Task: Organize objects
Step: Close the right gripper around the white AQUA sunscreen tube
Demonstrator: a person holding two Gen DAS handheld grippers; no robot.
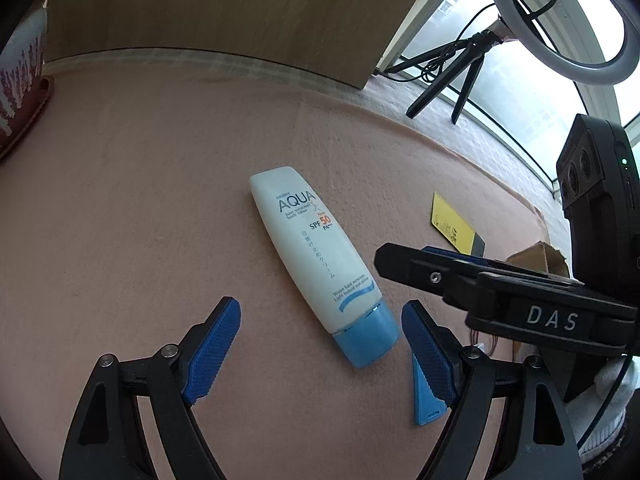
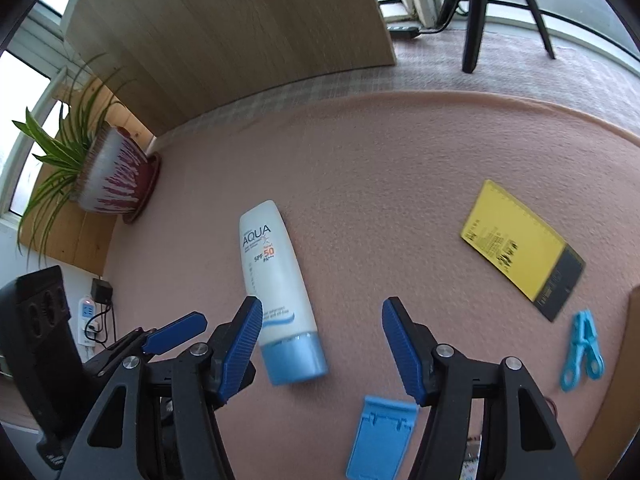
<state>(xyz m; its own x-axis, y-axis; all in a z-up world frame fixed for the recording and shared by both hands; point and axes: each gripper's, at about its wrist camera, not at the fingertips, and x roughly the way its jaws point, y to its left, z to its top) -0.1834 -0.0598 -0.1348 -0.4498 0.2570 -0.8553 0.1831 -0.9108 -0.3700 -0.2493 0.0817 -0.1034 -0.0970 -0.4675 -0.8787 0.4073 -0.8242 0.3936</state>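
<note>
A white sunscreen tube (image 1: pixel 308 248) with a light blue cap lies flat on the pink mat (image 1: pixel 140 200). My left gripper (image 1: pixel 320 344) hangs open just above it, the cap end lying between its blue pads without contact. A small blue plastic piece (image 1: pixel 426 400) lies by the left gripper's right finger (image 1: pixel 426 354). In the right wrist view the same tube (image 2: pixel 276 292) lies just inside the left finger (image 2: pixel 240 344) of my right gripper (image 2: pixel 320 344), which is open and holds nothing. The blue plastic piece (image 2: pixel 380 436) lies below it.
A yellow and black card (image 2: pixel 520 248) and a blue clothes peg (image 2: pixel 582 350) lie on the mat to the right. A potted plant (image 2: pixel 104 176) stands at the left. A wooden panel (image 2: pixel 224 32) and a tripod (image 1: pixel 448 76) stand behind. A cardboard box (image 1: pixel 540 260) sits at the right edge.
</note>
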